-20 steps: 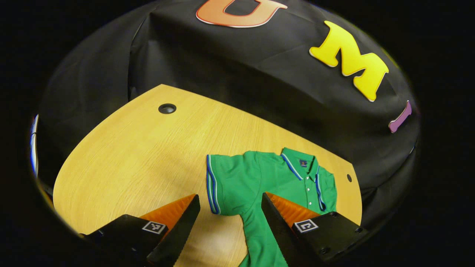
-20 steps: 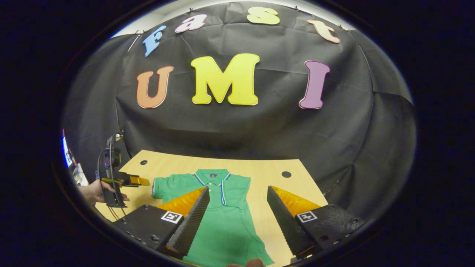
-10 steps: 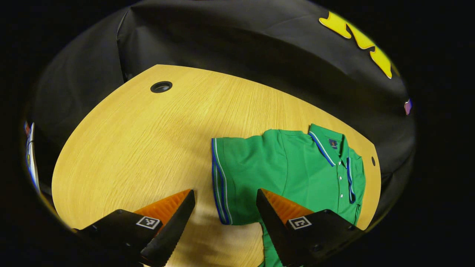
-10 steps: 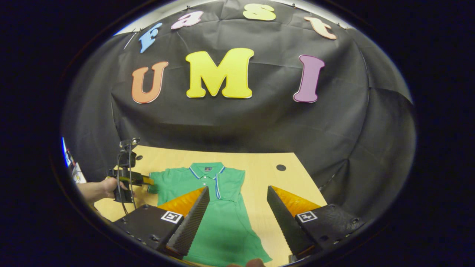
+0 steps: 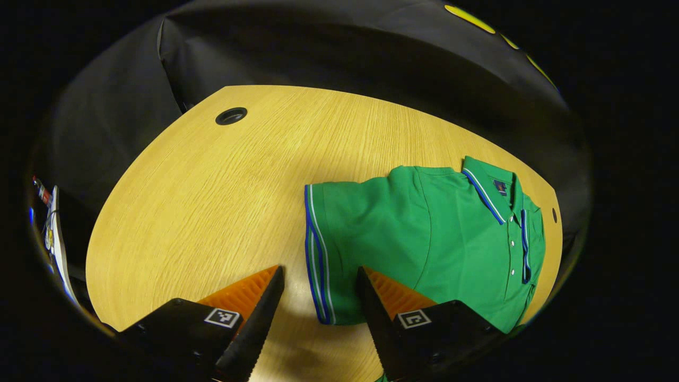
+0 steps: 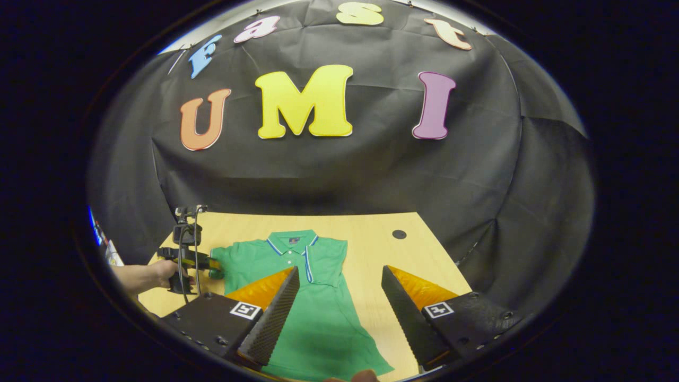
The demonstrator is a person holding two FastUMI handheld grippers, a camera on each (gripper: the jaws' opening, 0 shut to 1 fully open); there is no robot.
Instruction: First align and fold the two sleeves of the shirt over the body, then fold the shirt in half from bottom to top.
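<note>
Two fingers of the right gripper are hiding part of the shirt, gaping, gripping nothing. The left gripper is straddling the sleeve cuff, unclenched, near the table's left edge.

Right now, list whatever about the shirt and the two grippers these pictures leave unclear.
- Shirt hem: left gripper view, behind the left gripper and off the bottom edge.
- Right sleeve: right gripper view, seems already folded over; layers too small to tell.
- Left gripper's contact with the left sleeve: fingers straddle the cuff; touching unclear.
- Shirt's left side: right gripper view, behind the right gripper.
</note>
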